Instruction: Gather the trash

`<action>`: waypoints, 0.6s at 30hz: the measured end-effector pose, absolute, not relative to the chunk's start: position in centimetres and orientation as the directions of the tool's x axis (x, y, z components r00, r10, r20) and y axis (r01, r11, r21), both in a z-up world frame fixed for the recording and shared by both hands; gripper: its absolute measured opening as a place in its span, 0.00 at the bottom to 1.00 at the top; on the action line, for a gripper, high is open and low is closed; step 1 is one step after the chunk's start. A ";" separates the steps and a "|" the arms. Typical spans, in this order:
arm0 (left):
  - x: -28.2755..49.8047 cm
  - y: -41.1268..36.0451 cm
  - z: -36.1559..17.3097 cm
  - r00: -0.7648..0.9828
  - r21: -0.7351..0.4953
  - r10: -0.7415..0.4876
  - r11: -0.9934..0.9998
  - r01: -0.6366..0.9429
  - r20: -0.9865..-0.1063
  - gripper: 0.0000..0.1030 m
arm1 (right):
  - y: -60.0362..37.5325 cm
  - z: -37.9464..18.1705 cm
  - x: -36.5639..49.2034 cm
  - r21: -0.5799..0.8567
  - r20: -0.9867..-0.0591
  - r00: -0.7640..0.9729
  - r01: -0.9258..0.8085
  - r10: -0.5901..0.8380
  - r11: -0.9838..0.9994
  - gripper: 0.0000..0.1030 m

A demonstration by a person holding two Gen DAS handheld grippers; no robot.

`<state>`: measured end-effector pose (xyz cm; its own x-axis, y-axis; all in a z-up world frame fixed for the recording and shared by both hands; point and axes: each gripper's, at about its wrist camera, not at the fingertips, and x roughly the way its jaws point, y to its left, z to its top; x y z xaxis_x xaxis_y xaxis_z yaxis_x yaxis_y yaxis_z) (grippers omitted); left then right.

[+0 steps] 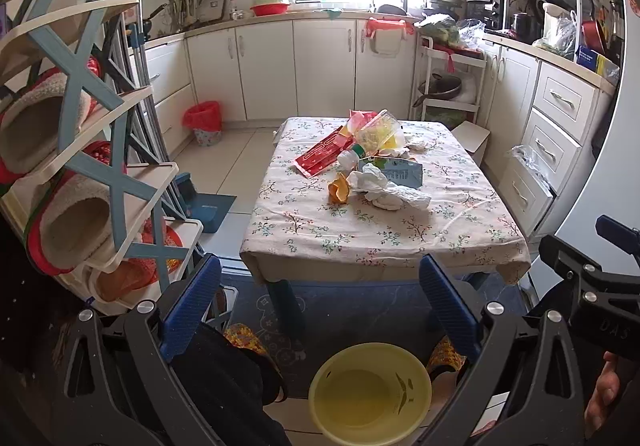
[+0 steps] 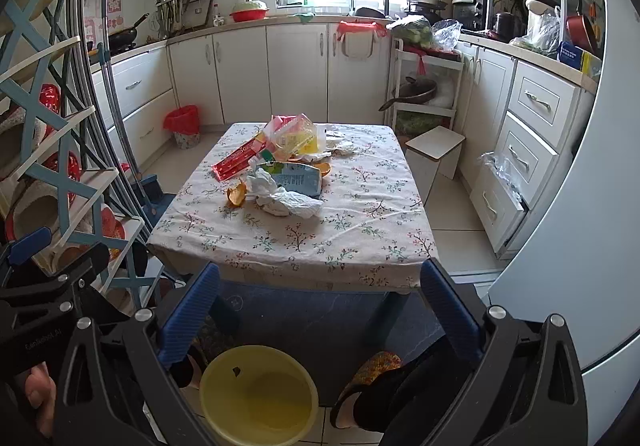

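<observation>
A pile of trash lies on the low table with a floral cloth [image 1: 384, 238] [image 2: 296, 242]: crumpled white tissue [image 1: 384, 188] [image 2: 286, 200], orange peel [image 1: 339, 188] [image 2: 237, 193], a blue-white carton [image 1: 400, 171] [image 2: 298, 178], a red wrapper [image 1: 322, 154] [image 2: 236, 161] and a clear plastic cup [image 1: 378, 128] [image 2: 296, 134]. A yellow bucket [image 1: 370, 392] [image 2: 259, 394] stands on the floor in front of the table. My left gripper [image 1: 320, 302] and right gripper [image 2: 320, 306] are both open and empty, held before the table's near edge, above the bucket.
A shoe rack [image 1: 92, 150] stands at the left. A red-lined bin [image 1: 203, 122] [image 2: 183, 126] sits by the cabinets. A small white stool [image 2: 436, 154] is right of the table. A dustpan [image 1: 208, 206] lies on the floor. The person's feet [image 2: 372, 374] flank the bucket.
</observation>
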<state>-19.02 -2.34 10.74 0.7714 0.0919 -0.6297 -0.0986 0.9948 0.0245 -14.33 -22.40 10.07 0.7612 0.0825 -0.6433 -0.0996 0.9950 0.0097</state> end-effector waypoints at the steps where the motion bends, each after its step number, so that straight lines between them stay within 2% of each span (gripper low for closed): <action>1: -19.1 -2.3 10.8 0.772 0.025 0.093 0.995 -0.099 -0.629 0.92 | -22.5 10.1 -14.4 0.012 -0.644 0.761 -0.100 0.084 0.995 0.93; 18: -19.3 -2.6 11.0 0.775 0.037 0.098 0.995 -0.096 -0.625 0.92 | -23.0 10.9 -14.9 0.004 -0.638 0.766 -0.100 0.080 0.995 0.93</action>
<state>-19.34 -2.56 10.96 0.7749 0.0979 -0.6245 -0.0962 0.9947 0.0366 -14.87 -22.97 10.91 0.7661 0.0796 -0.6377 -0.1000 0.9950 0.0041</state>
